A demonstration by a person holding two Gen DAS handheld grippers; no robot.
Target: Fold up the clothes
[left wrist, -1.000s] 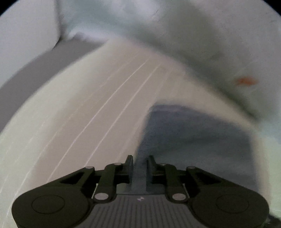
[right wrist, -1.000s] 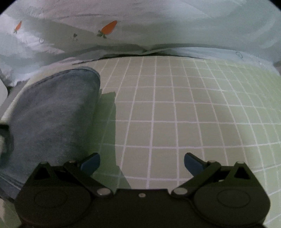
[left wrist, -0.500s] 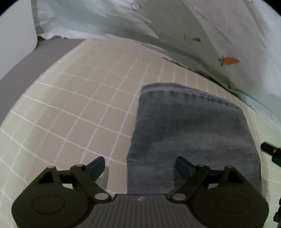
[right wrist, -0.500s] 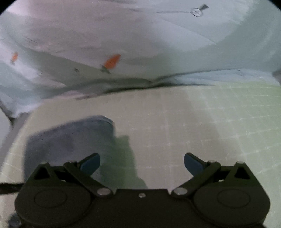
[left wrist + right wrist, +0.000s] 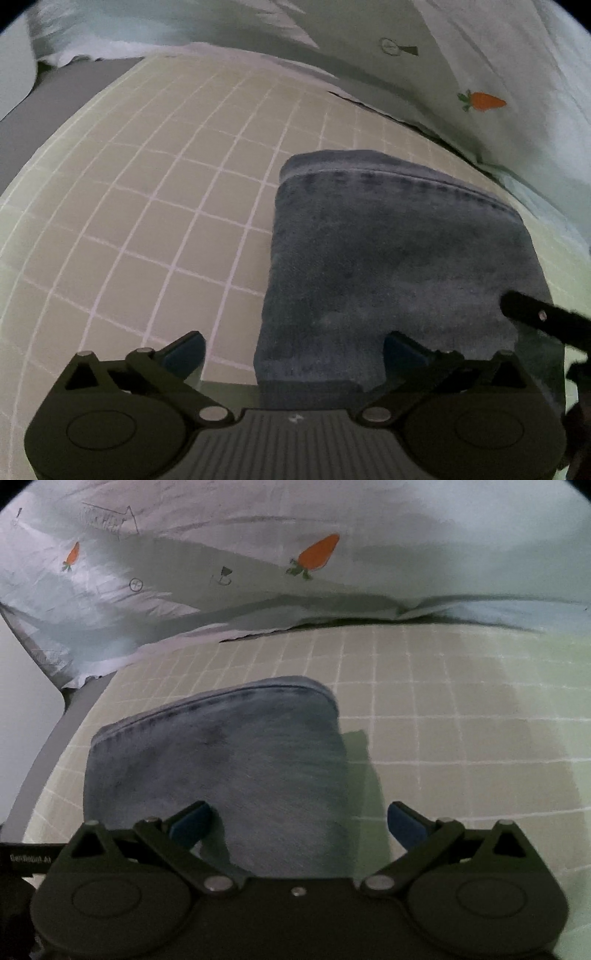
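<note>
**Folded jeans lie flat on the checked sheet, both grippers open above them**

Left wrist view: the left gripper (image 5: 293, 349) has just been opening and now stands spread wide. Its blue fingertips (image 5: 184, 349) press on nothing; the near left edge of the folded jeans (image 5: 399, 266) lies under the gap between them. The jeans rest flat on the pale green checked sheet (image 5: 166, 192), a stitched hem running across their far end. Beyond them lies a crumpled pale cover with carrot prints (image 5: 480, 66). A black part of the other tool (image 5: 535, 317) pokes in from the right edge, over the jeans' right side.

Right wrist view: the right gripper (image 5: 299, 821) is also spread wide, with nothing clamped. The jeans (image 5: 229, 746) lie ahead of it and partly beneath the gap, nearer its left fingertip. The checked sheet (image 5: 443, 720) stretches away to the right, and the carrot-print cover (image 5: 258, 554) is bunched along its far edge.
</note>
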